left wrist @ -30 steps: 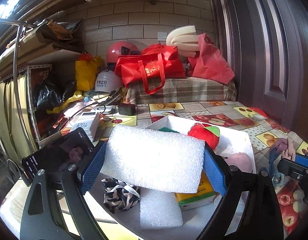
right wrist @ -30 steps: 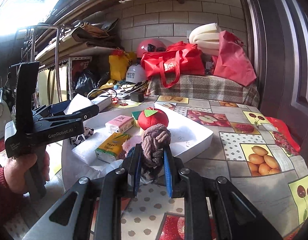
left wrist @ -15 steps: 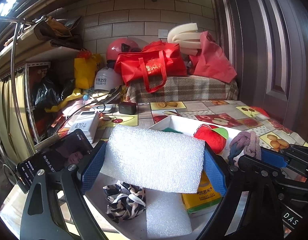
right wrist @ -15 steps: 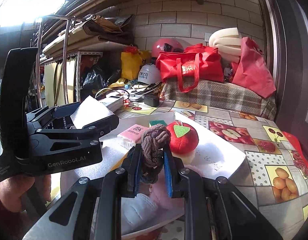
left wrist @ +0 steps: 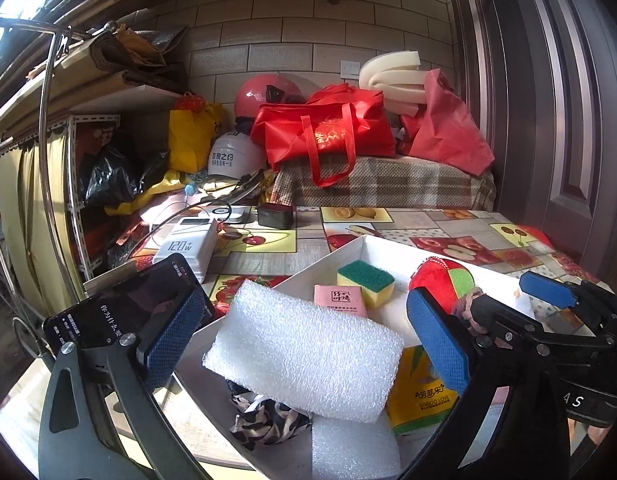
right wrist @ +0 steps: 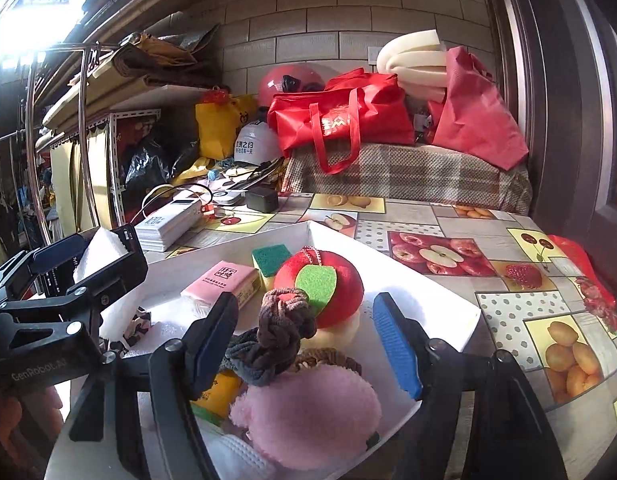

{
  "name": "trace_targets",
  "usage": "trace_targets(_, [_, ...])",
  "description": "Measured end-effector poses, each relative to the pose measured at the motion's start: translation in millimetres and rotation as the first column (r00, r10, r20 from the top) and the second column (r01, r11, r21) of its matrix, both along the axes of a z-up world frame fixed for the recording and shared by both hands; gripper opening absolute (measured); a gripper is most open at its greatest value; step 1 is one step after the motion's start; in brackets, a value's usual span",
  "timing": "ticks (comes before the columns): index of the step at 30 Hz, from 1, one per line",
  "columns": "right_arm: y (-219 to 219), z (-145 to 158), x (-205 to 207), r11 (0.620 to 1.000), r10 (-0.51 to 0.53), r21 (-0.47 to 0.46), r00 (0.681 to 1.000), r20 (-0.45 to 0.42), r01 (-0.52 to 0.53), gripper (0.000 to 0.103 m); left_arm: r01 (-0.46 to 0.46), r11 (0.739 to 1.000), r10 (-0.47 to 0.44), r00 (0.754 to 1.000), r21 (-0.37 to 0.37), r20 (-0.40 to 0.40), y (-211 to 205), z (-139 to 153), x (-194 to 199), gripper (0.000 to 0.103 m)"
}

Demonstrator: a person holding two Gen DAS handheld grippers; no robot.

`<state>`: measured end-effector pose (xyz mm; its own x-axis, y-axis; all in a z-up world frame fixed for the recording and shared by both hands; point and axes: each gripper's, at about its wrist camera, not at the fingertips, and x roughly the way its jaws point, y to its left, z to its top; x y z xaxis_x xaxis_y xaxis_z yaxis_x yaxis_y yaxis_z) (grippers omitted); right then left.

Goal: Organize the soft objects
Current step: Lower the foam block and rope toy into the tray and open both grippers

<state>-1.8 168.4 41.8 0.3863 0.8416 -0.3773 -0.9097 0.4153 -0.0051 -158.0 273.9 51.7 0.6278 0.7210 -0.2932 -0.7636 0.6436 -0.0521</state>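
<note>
A white tray on the fruit-print table holds a green-and-yellow sponge, a pink tissue pack, a red plush apple and a yellow tissue pack. My left gripper is opening. The white foam block lies tilted between its pads, resting on a patterned cloth, with a gap at the left pad. My right gripper is opening too. The brown knotted cord sits loose between its jaws on a pink fluffy item.
A phone leans left of the tray, with a white power bank and a black box behind it. Red bags and helmets stand at the back and a dark door at the right. A hand holds the left gripper.
The right gripper moved left over the tray and opened, letting go of the knotted cord. The left jaws widened off the foam block, which sank and tilted.
</note>
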Motion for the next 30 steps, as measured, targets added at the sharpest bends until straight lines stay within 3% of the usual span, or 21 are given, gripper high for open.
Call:
trace_targets(3, [-4.9,0.5,11.8,1.0,-0.013,0.025,0.998,-0.056,0.014,0.103,-0.001,1.0,0.001,1.0,-0.001,-0.012,0.5,-0.6,2.1,0.103])
trace_targets(14, [-7.7,4.6,4.7,0.999,-0.013,0.049,1.0,-0.021,0.014,0.103,-0.007,1.0,0.007,1.0,0.016,-0.017,-1.8,-0.4,1.2,0.103])
trace_targets(21, [-9.3,2.7,7.1,0.993,-0.119,0.022,0.993,-0.008,0.119,0.103,-0.03,0.999,0.031,0.999,0.043,-0.027,-7.5,1.4,1.1,0.103])
trace_targets(30, [-37.0,7.5,2.8,0.983,-0.145,0.116,0.989,0.004,0.143,0.103,-0.029,0.999,0.031,0.998,0.043,-0.051,-28.1,-0.2,5.5,0.103])
